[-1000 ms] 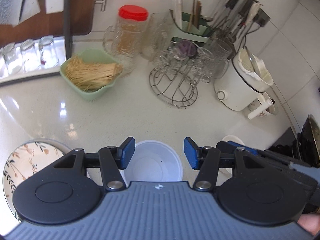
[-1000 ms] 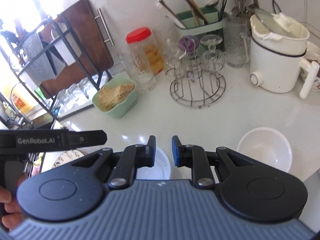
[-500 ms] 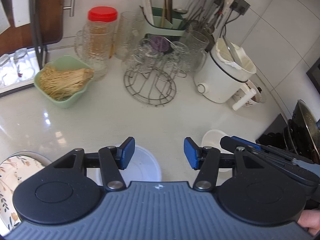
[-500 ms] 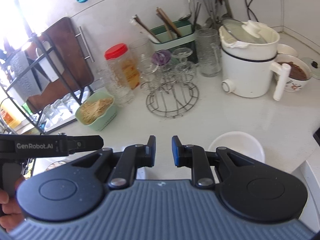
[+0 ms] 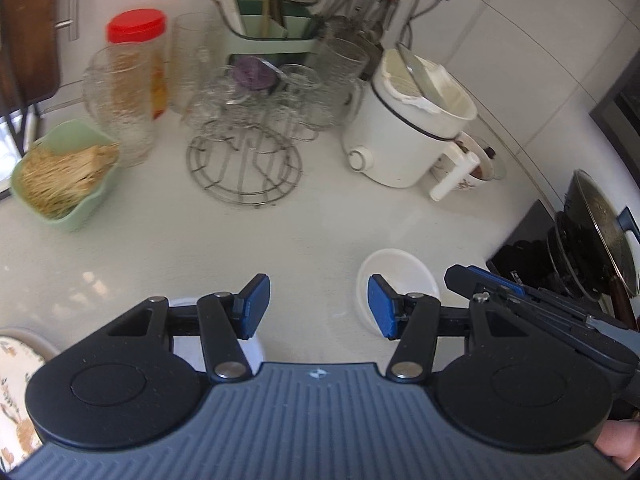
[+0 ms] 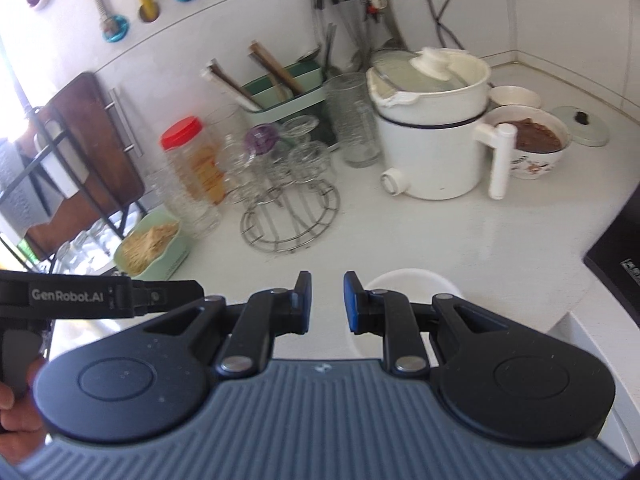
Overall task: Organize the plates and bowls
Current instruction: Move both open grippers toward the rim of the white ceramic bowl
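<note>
A white bowl (image 5: 394, 276) rests on the white counter (image 5: 312, 232), just behind the right finger of my left gripper (image 5: 318, 308), which is open with nothing between its jaws. A second white bowl (image 5: 254, 354) peeks out under its left finger. At the lower left edge is a floral plate (image 5: 12, 380). My right gripper (image 6: 328, 302) has only a narrow gap between its jaws and holds nothing. The white bowl (image 6: 408, 280) lies just past its right finger. The right gripper (image 5: 456, 274) also shows side-on in the left wrist view.
At the back stand a green dish of noodles (image 5: 64, 184), a red-lidded jar (image 5: 138, 52), a wire rack of glasses (image 5: 244, 160), a white electric pot (image 5: 404, 132) and a bowl of brown food (image 6: 536, 140). A dark stove with a wok (image 5: 592, 240) borders the right.
Both grippers moved right along the counter. The bowl that sat between the left fingers now lies under the left finger, and the other white bowl has come closer. Neither opening changed.
</note>
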The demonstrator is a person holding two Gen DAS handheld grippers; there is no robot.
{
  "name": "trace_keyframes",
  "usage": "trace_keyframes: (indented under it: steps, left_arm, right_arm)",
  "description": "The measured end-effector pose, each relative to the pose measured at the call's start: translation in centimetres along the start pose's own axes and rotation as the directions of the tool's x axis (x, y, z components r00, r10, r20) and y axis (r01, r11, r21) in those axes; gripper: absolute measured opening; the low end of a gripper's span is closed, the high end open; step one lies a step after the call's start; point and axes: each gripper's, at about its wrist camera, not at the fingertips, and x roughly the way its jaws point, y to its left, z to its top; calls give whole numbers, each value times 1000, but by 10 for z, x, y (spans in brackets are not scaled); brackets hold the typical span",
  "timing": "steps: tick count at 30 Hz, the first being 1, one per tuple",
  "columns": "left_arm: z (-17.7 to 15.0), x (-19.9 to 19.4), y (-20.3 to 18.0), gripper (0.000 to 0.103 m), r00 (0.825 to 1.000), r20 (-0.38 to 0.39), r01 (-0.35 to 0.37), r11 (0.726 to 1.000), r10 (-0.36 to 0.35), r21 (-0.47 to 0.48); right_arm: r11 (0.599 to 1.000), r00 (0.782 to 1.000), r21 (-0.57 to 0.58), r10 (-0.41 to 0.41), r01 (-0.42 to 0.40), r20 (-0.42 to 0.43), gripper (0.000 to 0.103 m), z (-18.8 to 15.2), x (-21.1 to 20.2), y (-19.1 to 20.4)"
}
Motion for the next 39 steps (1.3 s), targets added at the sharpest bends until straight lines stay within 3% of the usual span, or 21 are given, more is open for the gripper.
trace_keyframes:
  steps: [13,22,26,29,39]
  left_arm:
    - [-8,62,-35,60,996,-85,5,995,4,99]
    - [-6,93,-58,60,993,-115,1,992,14,129]
    - [-9,103,-59,60,993,-116,-25,994,37,102]
    - [-12,110,-54,60,992,-122,-31,999,36,44]
    - [-17,139,-50,60,986,-163,-14,1000,13,-4]
  right_arm:
    - [993,993,31,-114,115,-5,22,-8,3,-54]
    - [992,991,-20,-123,122,-45,22,-19,17,-86]
    - [994,992,-34,-109,106,-68,24,-20,23,-97]
    - [996,992,-23,-87,85,-86,40,-21,31,-103]
    - [999,989,13,-37,39,-144,40,-27,70,-114]
